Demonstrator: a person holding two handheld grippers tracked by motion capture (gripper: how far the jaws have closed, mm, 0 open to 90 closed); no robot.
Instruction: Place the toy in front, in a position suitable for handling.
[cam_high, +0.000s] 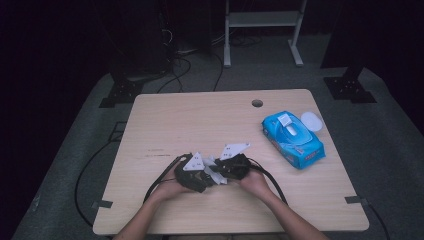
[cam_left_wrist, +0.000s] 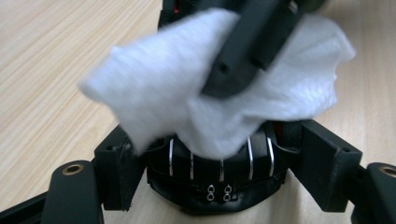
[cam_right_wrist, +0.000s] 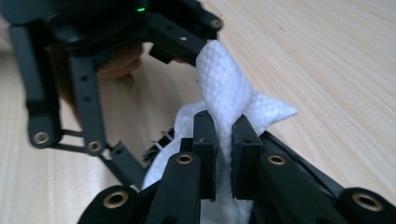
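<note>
Right gripper view, wipe (cam_right_wrist: 224, 100) pinched in right claw (cam_right_wrist: 223, 140)

The wipe (cam_right_wrist: 223, 95) was white, with a fine quilted weave across its surface; the right gripper (cam_right_wrist: 223, 140) pinching it was matt black, with brass-coloured rivets at its joints; the left gripper (cam_left_wrist: 219, 154) was black too, and a small green light glowed on its body; each carried a pale grey plate on top; the packet of wipes (cam_high: 293, 139) was bright blue with a white lid and a red patch; the table (cam_high: 190, 120) was light wood grain.
</note>
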